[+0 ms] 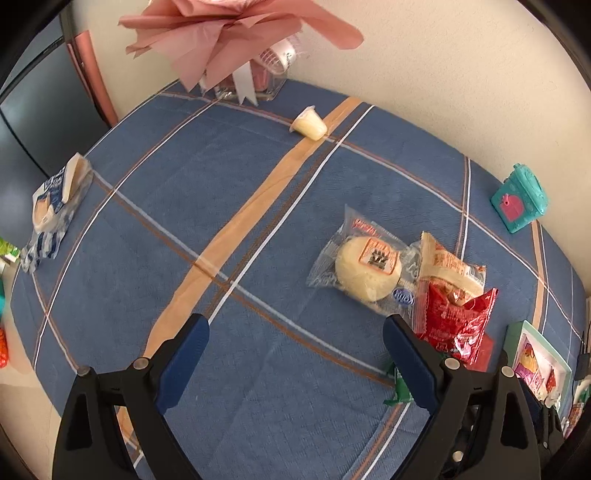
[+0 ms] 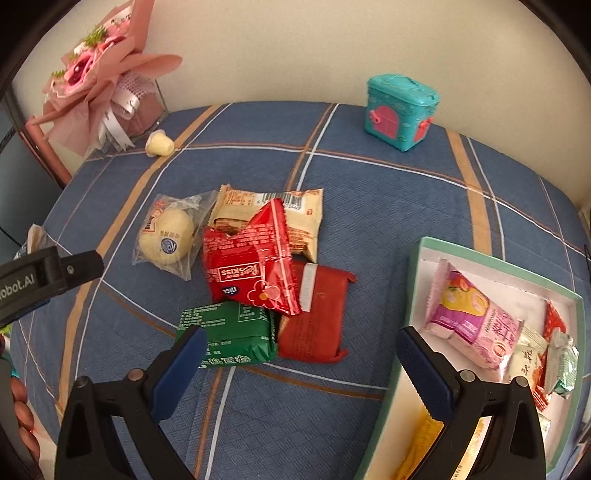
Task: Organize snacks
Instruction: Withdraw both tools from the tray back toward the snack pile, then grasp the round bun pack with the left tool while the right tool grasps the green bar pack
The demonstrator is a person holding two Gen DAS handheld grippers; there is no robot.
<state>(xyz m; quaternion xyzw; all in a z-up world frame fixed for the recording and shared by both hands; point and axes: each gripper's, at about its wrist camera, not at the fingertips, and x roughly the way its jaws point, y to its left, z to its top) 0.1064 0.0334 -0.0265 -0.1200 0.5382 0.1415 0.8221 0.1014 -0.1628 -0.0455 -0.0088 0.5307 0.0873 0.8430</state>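
Both views bright, evenly lit; diffuse indoor light, no single source identifiable. Shadows soft and short under snack packets. Specular glare on red foil packet (image 2: 253,258) and on clear wrapper of round bun (image 1: 364,267). Strong fisheye distortion: tablecloth (image 1: 258,184) stripes bowed, black vignette at corners. Centre sharp; printed text legible. Edge softness at pink bouquet (image 1: 236,33). Right wrist view slightly warmer, more saturated.
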